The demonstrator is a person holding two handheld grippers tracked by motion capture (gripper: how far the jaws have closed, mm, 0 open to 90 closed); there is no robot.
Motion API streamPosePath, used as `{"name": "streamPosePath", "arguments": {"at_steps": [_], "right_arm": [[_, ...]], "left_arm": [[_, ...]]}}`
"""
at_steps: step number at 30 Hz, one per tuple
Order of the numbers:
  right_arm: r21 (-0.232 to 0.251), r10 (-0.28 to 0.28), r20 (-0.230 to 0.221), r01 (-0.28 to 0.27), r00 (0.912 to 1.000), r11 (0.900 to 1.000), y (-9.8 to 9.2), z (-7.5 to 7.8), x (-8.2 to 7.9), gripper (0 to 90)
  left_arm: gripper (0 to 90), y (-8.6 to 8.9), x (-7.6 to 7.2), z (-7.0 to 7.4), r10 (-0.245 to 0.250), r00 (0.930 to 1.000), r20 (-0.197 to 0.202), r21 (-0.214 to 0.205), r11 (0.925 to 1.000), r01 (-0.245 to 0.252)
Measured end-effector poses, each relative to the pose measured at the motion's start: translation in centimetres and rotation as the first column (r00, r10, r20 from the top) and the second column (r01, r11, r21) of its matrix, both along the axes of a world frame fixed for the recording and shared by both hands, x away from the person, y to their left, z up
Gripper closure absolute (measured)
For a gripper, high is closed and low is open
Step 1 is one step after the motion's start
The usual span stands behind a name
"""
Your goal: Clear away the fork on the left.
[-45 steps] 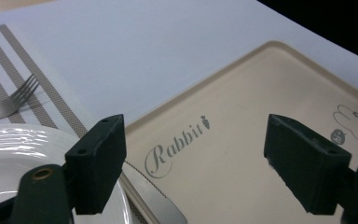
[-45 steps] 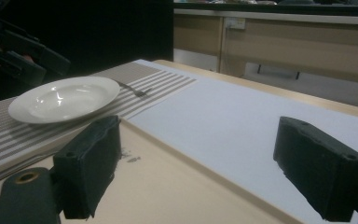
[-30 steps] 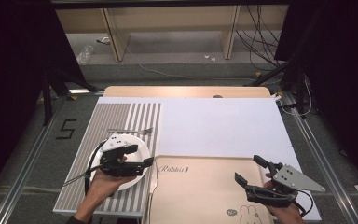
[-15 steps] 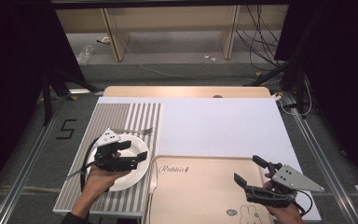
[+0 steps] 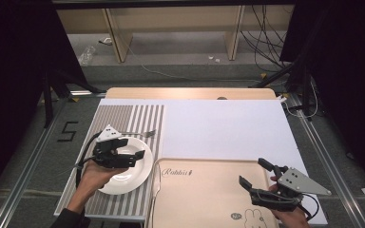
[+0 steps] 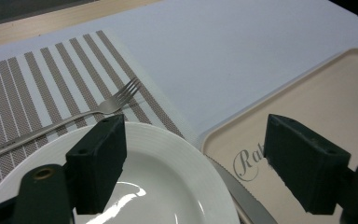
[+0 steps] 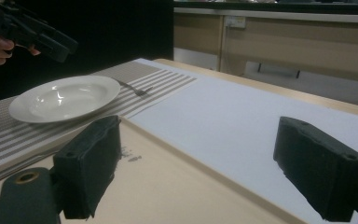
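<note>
Left tongs (image 5: 134,155) hover open above white plate (image 5: 129,176).

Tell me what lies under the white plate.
The white plate rests on the striped placemat, whose bands show all round it. A fork lies on the mat just beyond the rim. Whatever sits beneath the plate's middle is covered. The left gripper hovers above, jaws open.

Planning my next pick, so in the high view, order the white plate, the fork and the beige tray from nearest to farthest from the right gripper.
From the right gripper:
1. Beige tray, directly beneath it.
2. White plate, left on the striped placemat.
3. Fork, beyond the plate, toward the mat's far edge.
</note>
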State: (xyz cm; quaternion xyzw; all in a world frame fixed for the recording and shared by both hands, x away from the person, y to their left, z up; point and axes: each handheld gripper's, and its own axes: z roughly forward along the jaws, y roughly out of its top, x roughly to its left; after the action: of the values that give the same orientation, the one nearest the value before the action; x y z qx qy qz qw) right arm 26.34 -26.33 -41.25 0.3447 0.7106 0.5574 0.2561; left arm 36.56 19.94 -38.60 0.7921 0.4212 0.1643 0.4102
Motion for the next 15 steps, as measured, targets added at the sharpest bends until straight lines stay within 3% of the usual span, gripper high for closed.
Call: {"name": "streamPosePath", "arguments": {"at_steps": [3,15], "right_arm": [[-0.002,0.001,-0.001,-0.001,1.0,1.0,0.0,0.0,0.0,15.8],[0.0,0.002,-0.002,-0.002,1.0,1.0,0.1,0.0,0.0,15.8]], "left_arm": [[21.1,0.1,0.9,0.3,-0.001,1.0,0.005,0.043,0.9991,0.001],[21.3,0.9,4.4,0.8,-0.026,0.9996,-0.007,0.136,0.9903,0.027]]}}
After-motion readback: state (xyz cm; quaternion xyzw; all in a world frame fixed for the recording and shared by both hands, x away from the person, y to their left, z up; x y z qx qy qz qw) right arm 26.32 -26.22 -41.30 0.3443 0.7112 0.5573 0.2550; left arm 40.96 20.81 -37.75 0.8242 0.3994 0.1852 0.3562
